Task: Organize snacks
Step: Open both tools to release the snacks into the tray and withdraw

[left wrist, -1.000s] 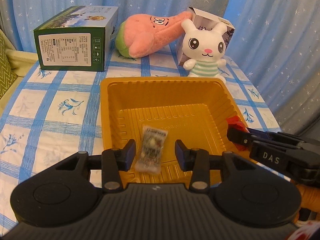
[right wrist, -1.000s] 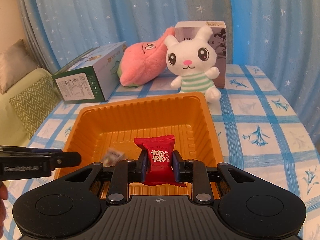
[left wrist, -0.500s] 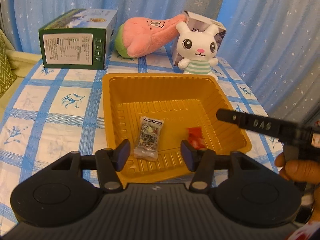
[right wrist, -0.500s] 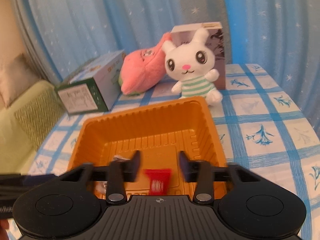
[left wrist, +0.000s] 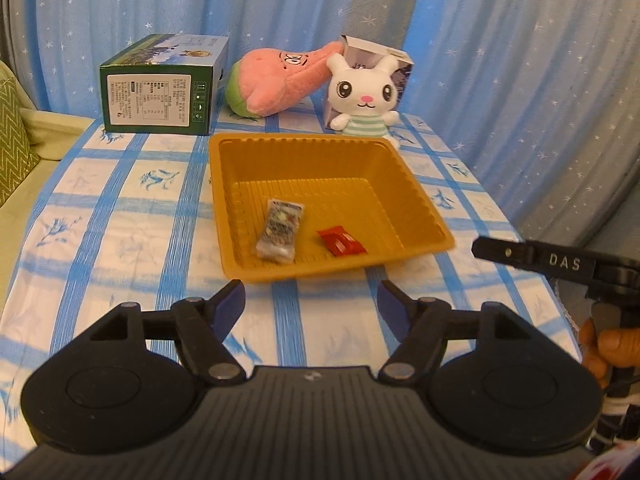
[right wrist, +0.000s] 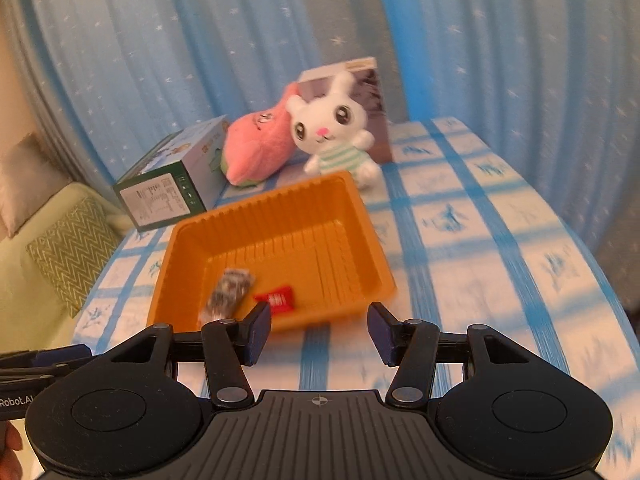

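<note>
Snacks lay in the orange tray: a clear packet with dark print toward the tray's near left, and a red packet just to its right, the two near each other but apart, both flat on the ribbed floor. The tray sat on the tabletop, which was covered by a blue-and-white checked cloth. The left gripper was over the cloth just short of the tray's near rim; its jaws had just been opening and stood wide, with nothing between them. The right gripper was likewise over the cloth at the tray's near edge; its jaws had just been opening, were parted, and held nothing, the red packet lying free in the tray ahead of the left finger. In the left wrist view the right gripper's finger, lettered DAS, reached in from the right edge, with a hand on the handle below it. Behind the tray stood a green box at the left, a pink plush lying on its side in the middle, and a white rabbit plush in a striped shirt, upright against a small carton. A blue star-patterned curtain hung behind the tabletop. A green zigzag cushion lay on a pale seat at the left.
</note>
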